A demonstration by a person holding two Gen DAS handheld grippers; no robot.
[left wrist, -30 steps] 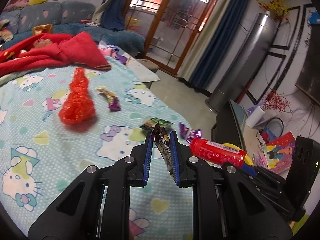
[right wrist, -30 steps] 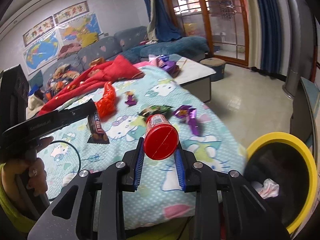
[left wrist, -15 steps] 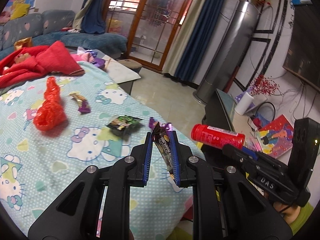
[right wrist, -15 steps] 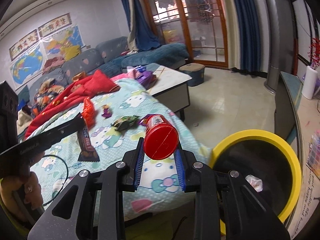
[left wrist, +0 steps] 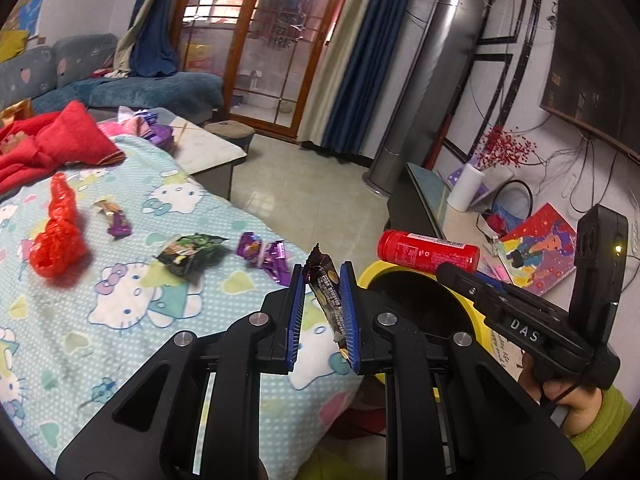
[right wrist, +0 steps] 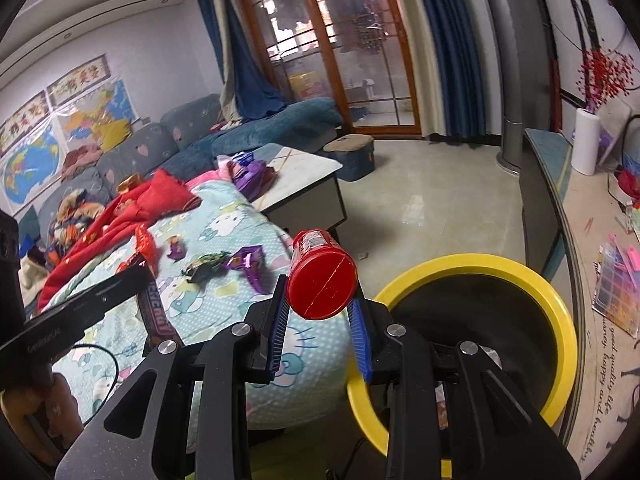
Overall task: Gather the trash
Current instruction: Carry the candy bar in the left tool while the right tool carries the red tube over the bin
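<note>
My left gripper is shut on a dark candy bar wrapper, held over the bed's right edge next to the yellow-rimmed black bin. My right gripper is shut on a red bottle, held at the bin's left rim; the bottle also shows in the left wrist view. Crumpled white trash lies inside the bin. A red plastic bag, a green wrapper and purple wrappers lie on the bed.
The Hello Kitty bedsheet has a red blanket at its far end. A low table stands beyond the bed. A grey cabinet with a paper roll and books flanks the bin on the right. Tiled floor lies between.
Both grippers have swung right, away from the bed's middle, carrying the wrapper and the bottle. The bin is now close under the right gripper and has entered the left wrist view.
</note>
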